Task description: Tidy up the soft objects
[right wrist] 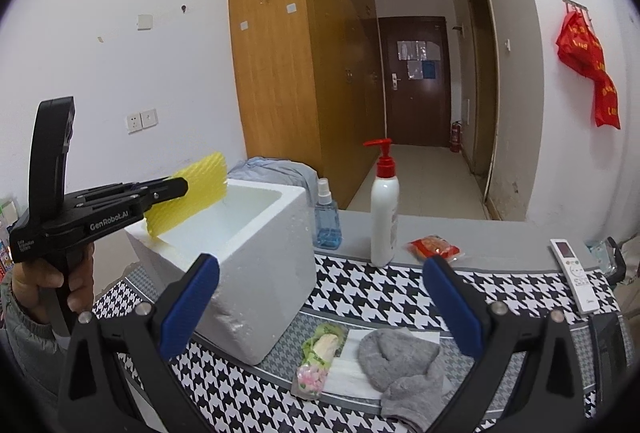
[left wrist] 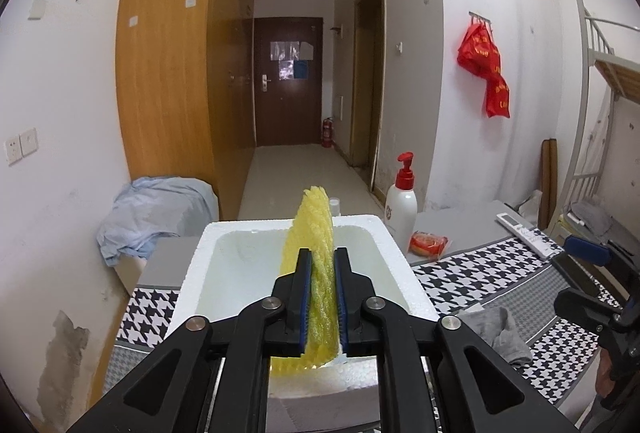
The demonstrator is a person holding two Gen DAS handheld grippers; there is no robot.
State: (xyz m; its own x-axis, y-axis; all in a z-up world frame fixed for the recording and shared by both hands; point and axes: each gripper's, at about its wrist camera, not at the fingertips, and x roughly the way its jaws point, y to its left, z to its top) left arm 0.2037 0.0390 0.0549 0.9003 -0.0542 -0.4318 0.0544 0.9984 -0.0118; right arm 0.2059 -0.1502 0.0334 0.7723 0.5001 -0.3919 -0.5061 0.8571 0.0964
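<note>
You see yellow foam netting (left wrist: pixel 316 233): ribbed mesh, soft, matt | white foam box (right wrist: pixel 260 273): grainy styrofoam (smoother inside) | grey sock (right wrist: pixel 404 369): fuzzy knit | tablecloth (right wrist: pixel 380 297): woven houndstooth, matt | pump bottle (right wrist: pixel 384 209): glossy plastic | wardrobe (right wrist: pixel 288 73): wood-grain, satin sheen

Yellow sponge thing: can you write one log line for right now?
left gripper: holding yellow foam sheet over white foam box | right gripper: open above grey sock

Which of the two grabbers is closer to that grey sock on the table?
Right. The right gripper hovers open just above the grey sock; the left gripper holds yellow foam netting over the white foam box.
</note>
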